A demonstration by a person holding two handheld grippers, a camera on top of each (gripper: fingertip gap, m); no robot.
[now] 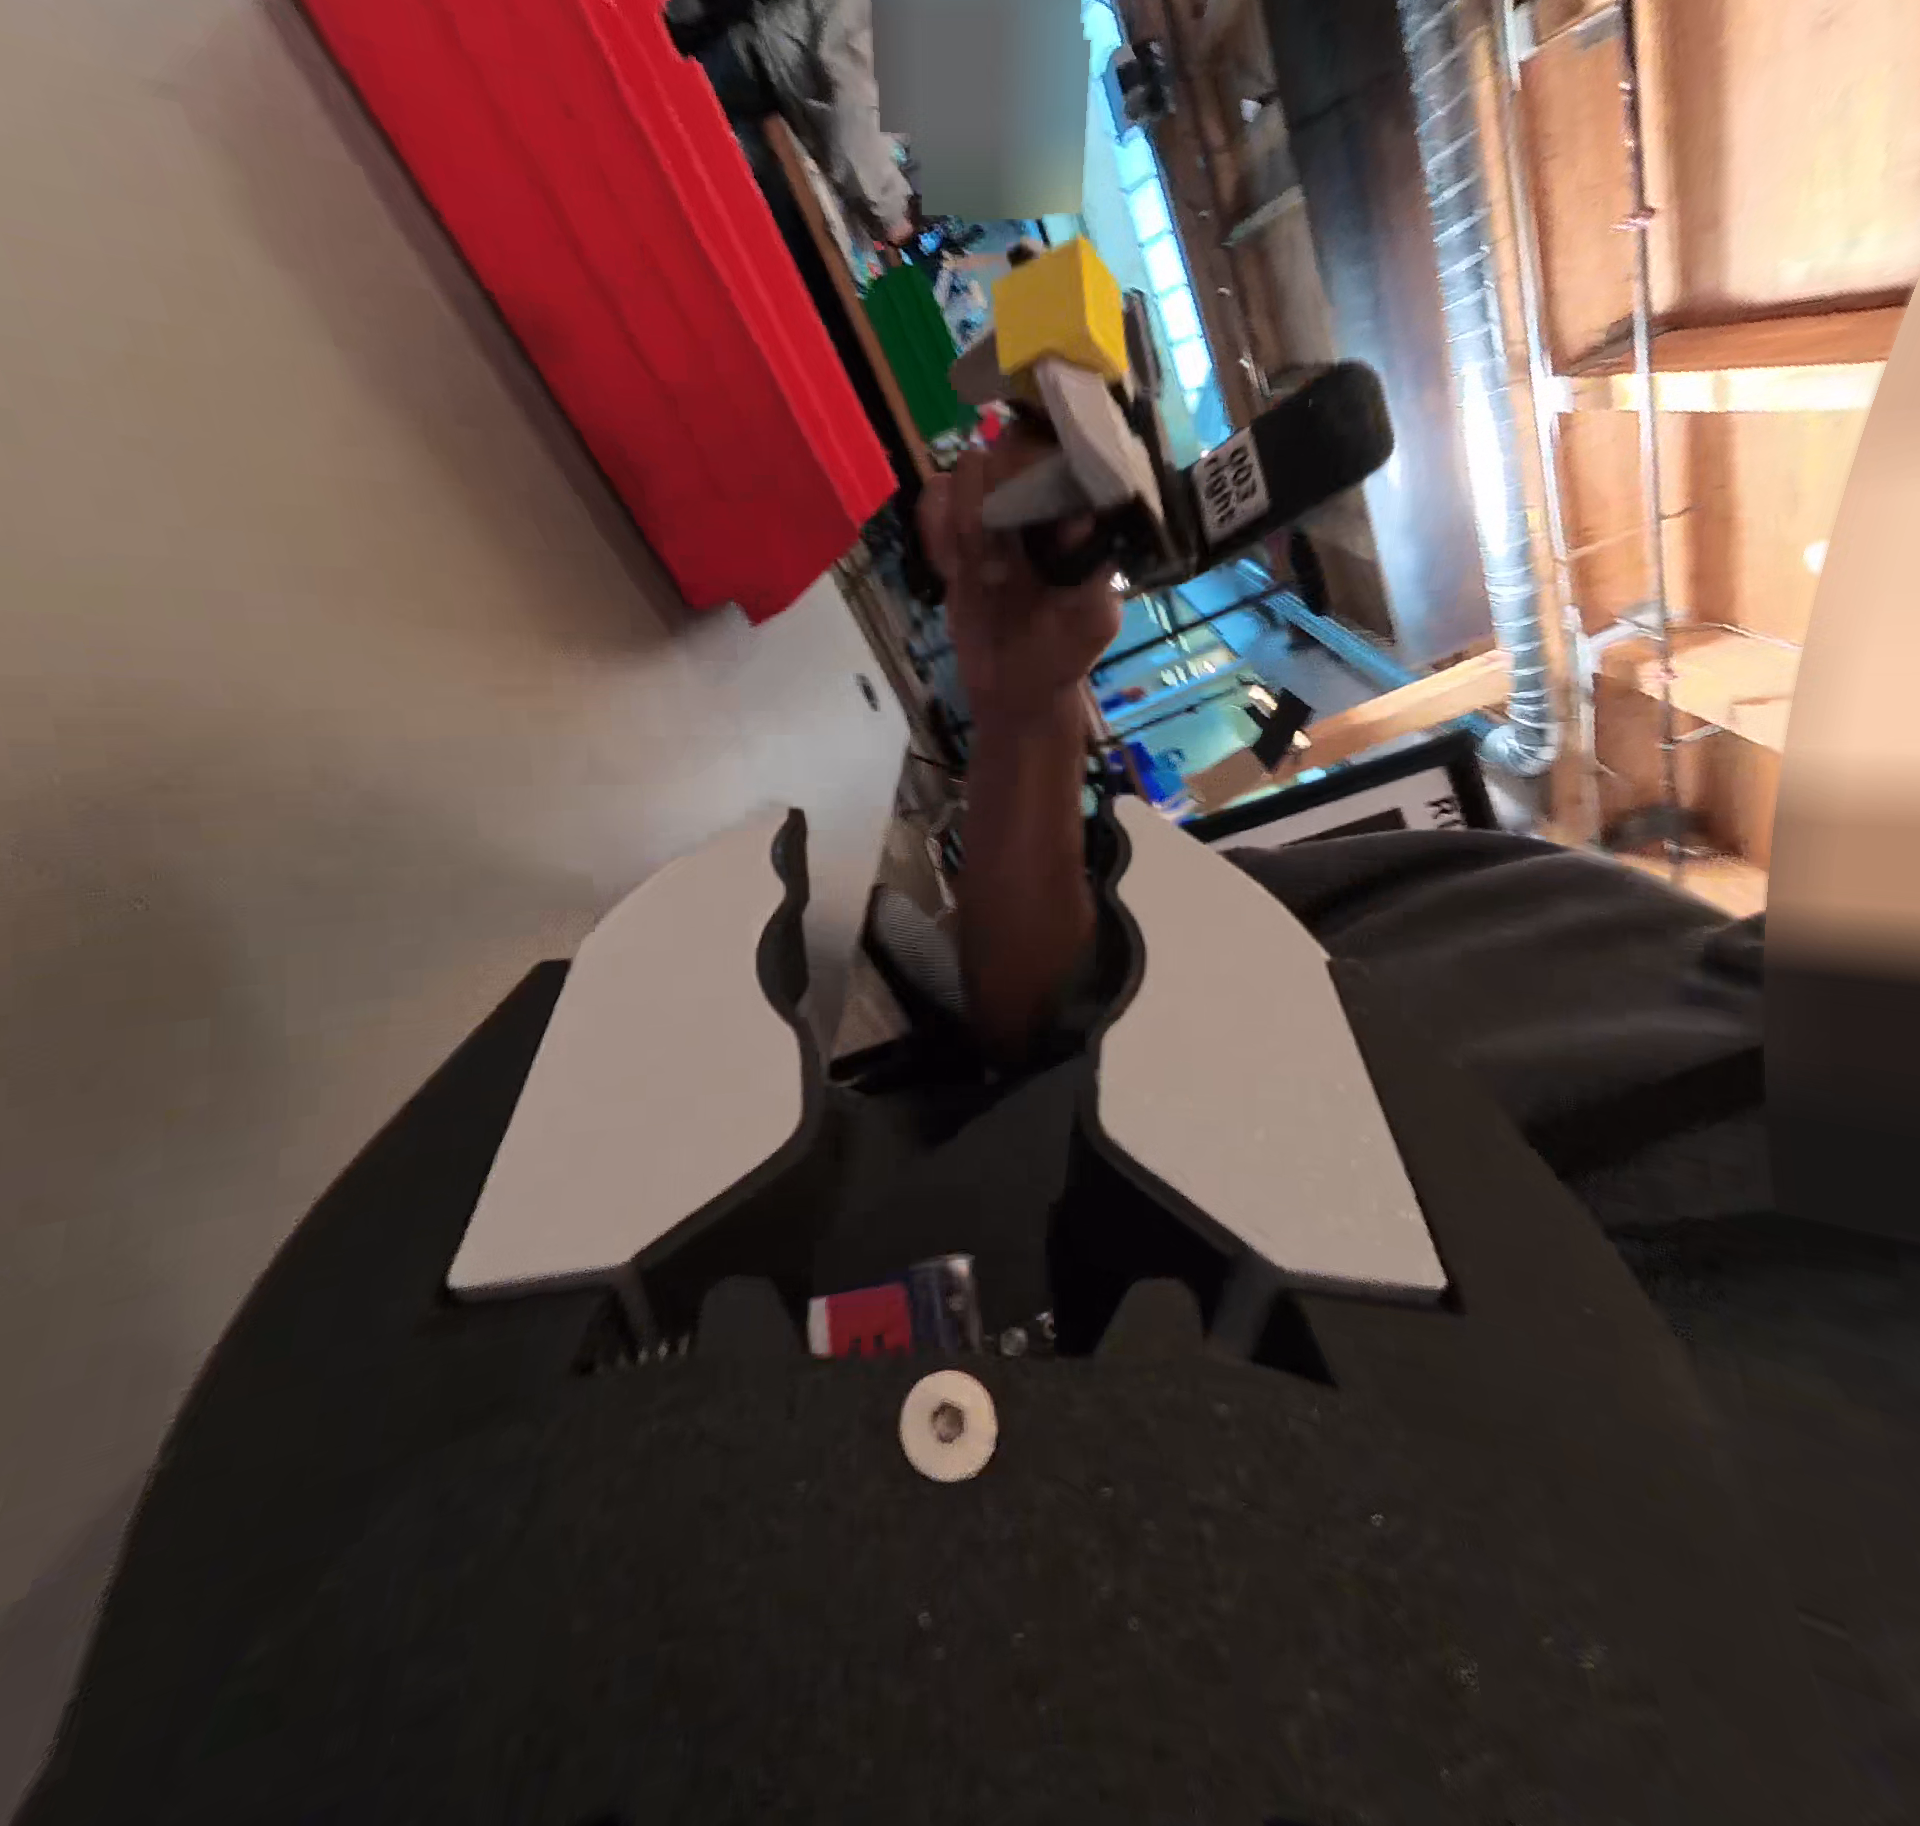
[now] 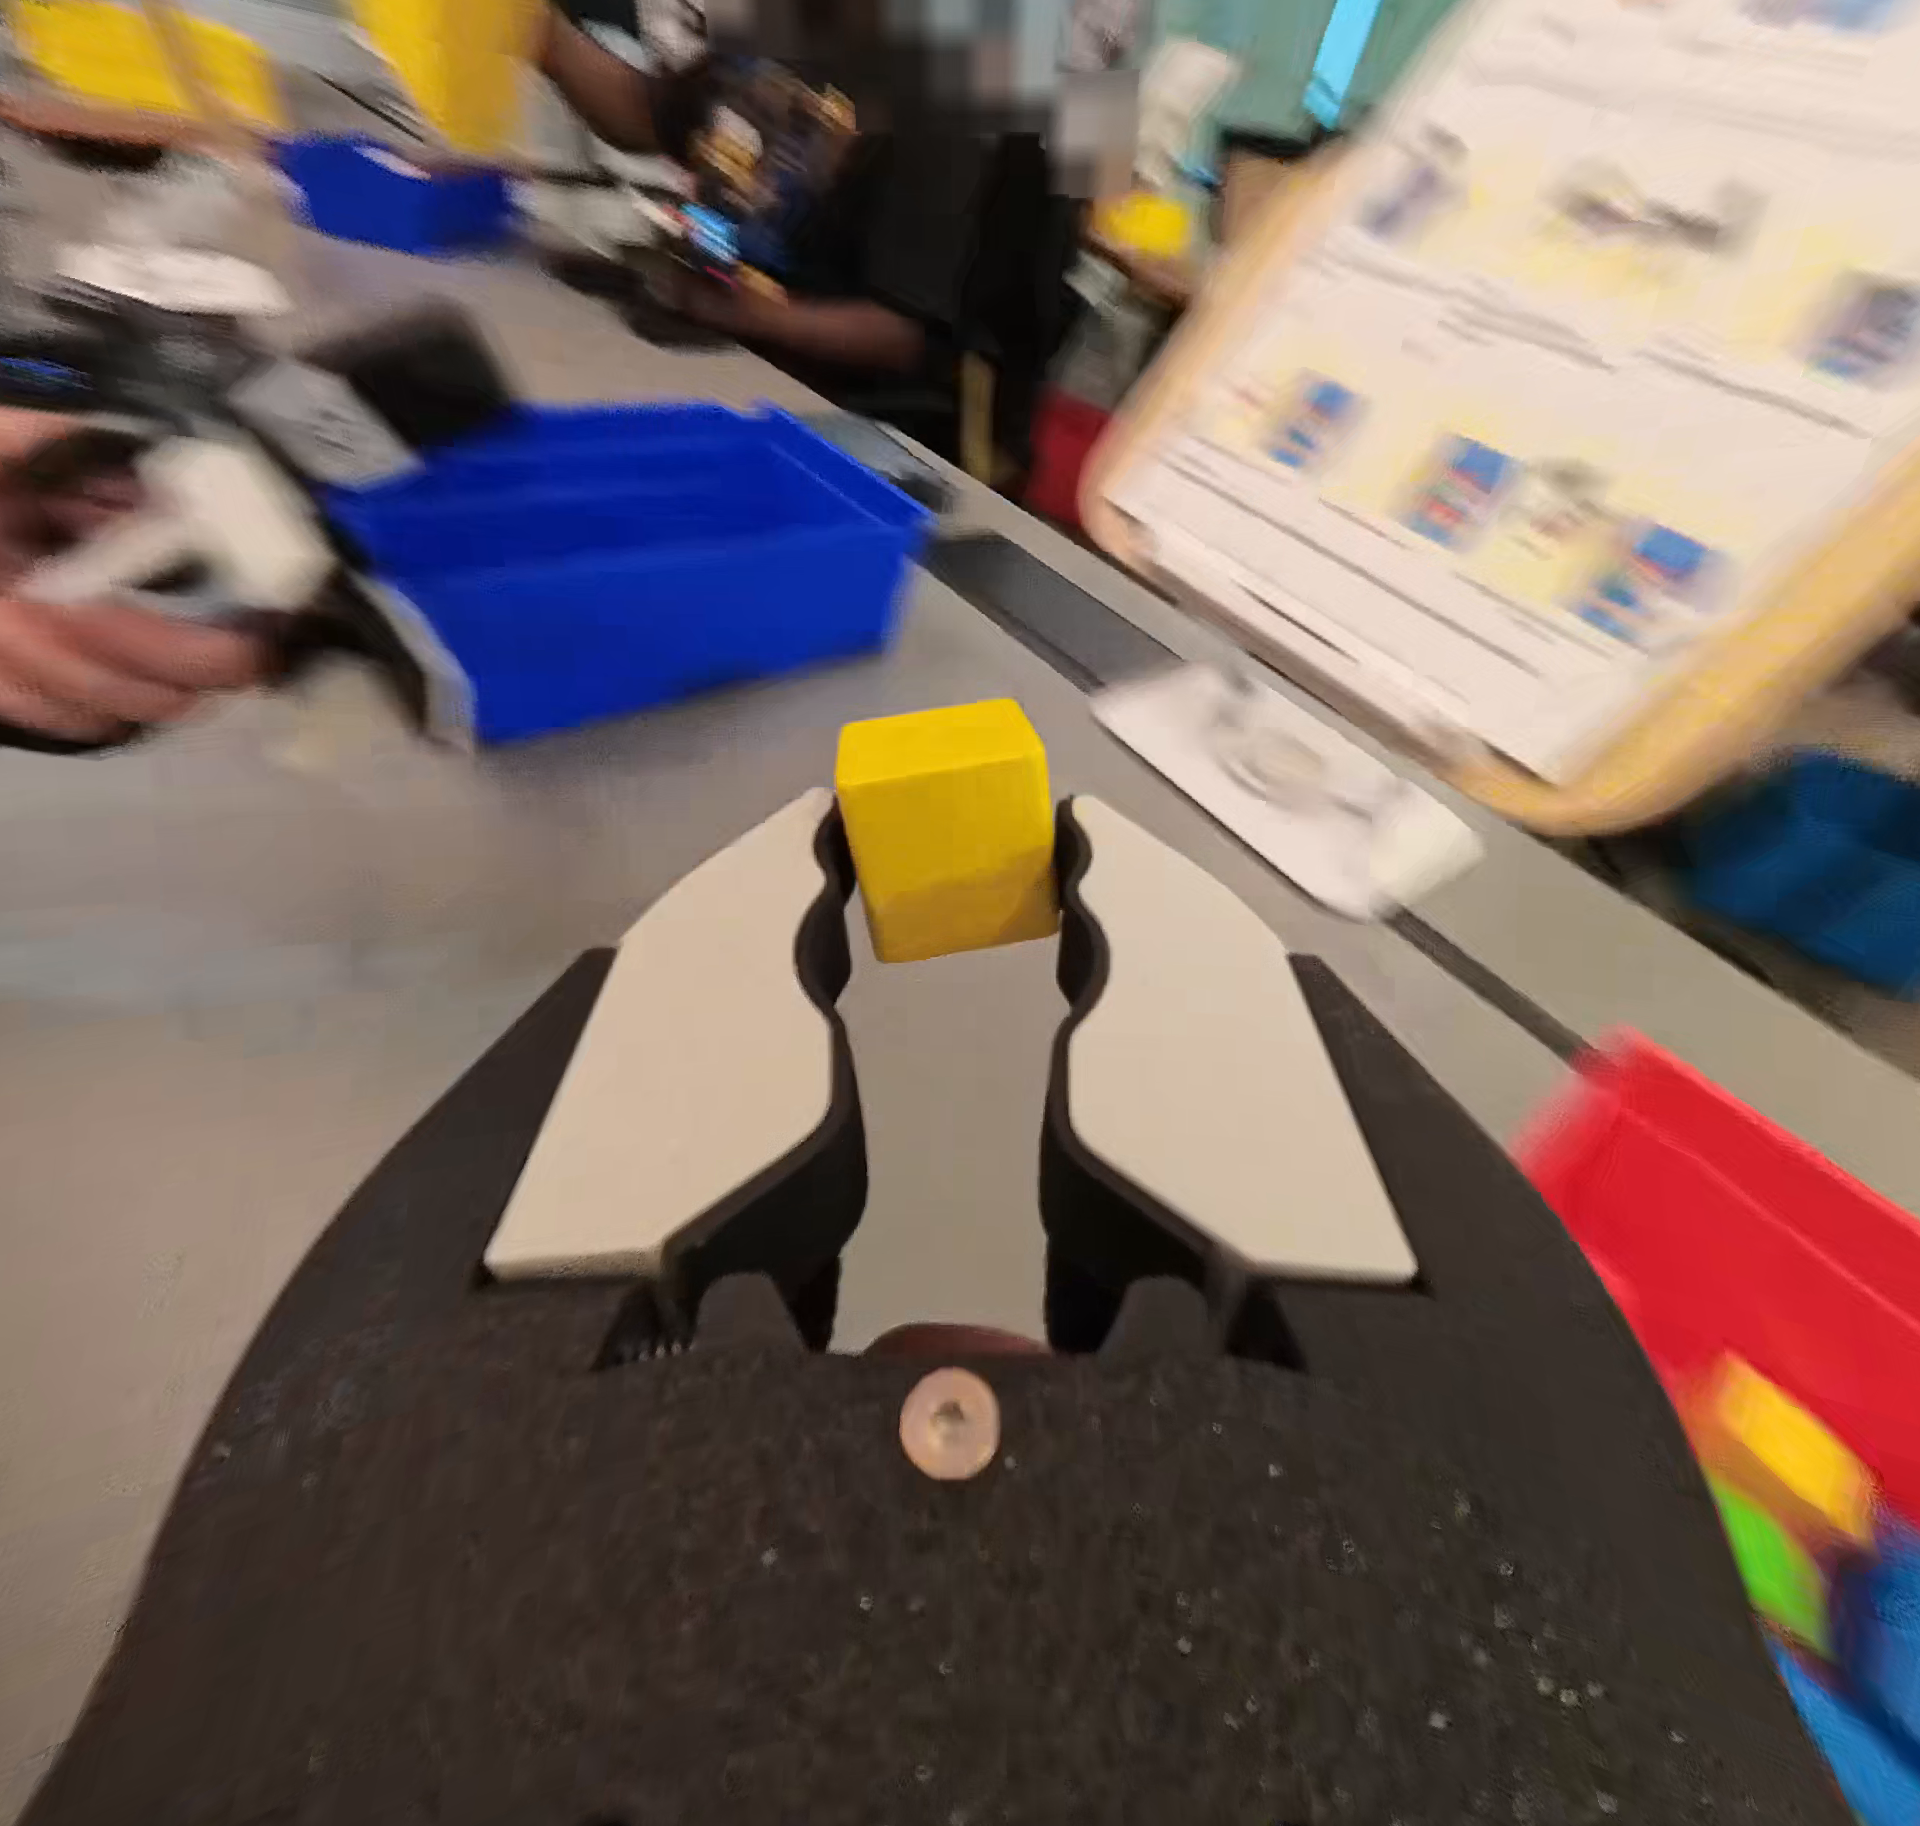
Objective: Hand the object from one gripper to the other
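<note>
A yellow cube (image 2: 951,831) sits clamped between the tips of my right gripper (image 2: 951,831), held in the air above the grey table (image 2: 260,945). The left wrist view, rolled sideways, shows the same yellow cube (image 1: 1060,316) in the right gripper (image 1: 1044,368), held up by a hand some way ahead. My left gripper (image 1: 956,867) is open and empty, its fingers spread either side of the person's forearm farther off. In the right wrist view the left gripper (image 2: 218,519) is a blurred shape at the left edge.
A blue bin (image 2: 644,550) stands on the table ahead left. A red bin (image 2: 1745,1246) with coloured blocks sits at the lower right and also shows in the left wrist view (image 1: 582,249). A framed instruction sheet (image 2: 1538,342) leans at the right. People sit at the far side.
</note>
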